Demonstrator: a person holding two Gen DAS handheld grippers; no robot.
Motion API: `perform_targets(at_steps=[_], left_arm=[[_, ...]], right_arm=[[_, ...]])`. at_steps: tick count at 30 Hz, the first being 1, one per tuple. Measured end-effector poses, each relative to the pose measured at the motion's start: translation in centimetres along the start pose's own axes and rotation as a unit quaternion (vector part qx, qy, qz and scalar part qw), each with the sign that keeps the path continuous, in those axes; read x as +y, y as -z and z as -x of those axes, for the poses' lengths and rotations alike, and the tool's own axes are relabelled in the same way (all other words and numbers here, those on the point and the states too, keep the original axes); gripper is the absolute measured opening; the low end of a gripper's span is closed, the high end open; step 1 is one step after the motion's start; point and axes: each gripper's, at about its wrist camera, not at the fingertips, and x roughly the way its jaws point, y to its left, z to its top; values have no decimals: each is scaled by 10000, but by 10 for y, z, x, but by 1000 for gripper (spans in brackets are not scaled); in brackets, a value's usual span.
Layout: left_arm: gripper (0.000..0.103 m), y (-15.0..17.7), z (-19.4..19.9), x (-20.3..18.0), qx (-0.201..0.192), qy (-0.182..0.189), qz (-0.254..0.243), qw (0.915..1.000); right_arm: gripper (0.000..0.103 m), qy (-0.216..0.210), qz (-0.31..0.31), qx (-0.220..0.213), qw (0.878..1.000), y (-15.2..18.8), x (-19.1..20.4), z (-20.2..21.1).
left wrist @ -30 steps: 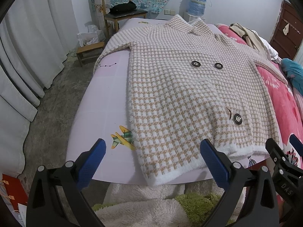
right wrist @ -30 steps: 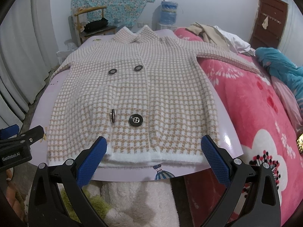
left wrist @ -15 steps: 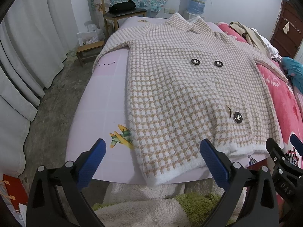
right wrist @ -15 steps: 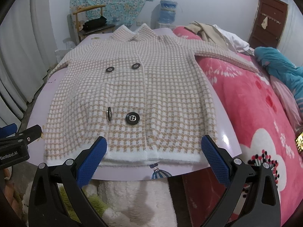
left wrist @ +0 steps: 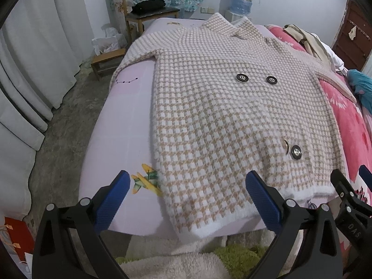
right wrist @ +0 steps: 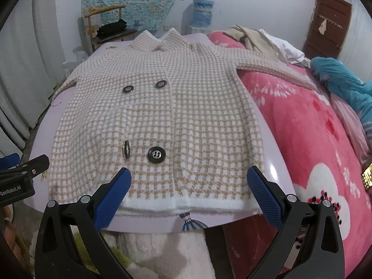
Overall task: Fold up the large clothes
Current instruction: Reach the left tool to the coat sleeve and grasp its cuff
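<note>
— On the bed, what is laid out?

— On the lilac printed sheet (left wrist: 121, 139) lies the beige-and-white houndstooth knitted coat (left wrist: 232, 121), spread flat and face up, collar at the far end, white fuzzy hem (right wrist: 186, 203) at the near edge of the bed. Four dark round buttons show: two up on the chest (left wrist: 242, 77), two lower down near the hem (right wrist: 156, 154). One sleeve runs out over the pink flowered blanket (right wrist: 313, 139) that lies beside the sheet; the other trails off the far left side of the bed.

— And your claws?

— I hold my left claw (left wrist: 186, 197) spread wide, blue pads apart, with nothing between them. It hangs just short of the near left corner of the hem, by the yellow aeroplane print (left wrist: 145, 181) on the sheet. My right claw (right wrist: 189, 186) is spread just as wide and empty, poised in front of the hem's middle and right part, above the little balloon print (right wrist: 193, 222). Neither one touches the knit. Each shows at the edge of the other's view.

— What else is around?

— A wooden chair with a black bag on its seat (left wrist: 148, 7) stands past the head of the bed, a blue water bottle (right wrist: 203, 11) by the wall, grey curtains (left wrist: 28, 69) on the left, a brown door (right wrist: 330, 23) on the right. A heap of tan and white clothes (right wrist: 262, 39) and a teal garment (right wrist: 344, 79) rest on the pink blanket. Below the bed edge I see a fluffy white and green rug (left wrist: 186, 262).
</note>
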Motion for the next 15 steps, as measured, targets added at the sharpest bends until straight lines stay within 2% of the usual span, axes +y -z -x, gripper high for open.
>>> perform_targets(at_steps=[15], left_arm=[[98,-52,-31,0,140,50,-134,9998]], right_arm=[[95,76,41,27,10000,-50,11,-27]])
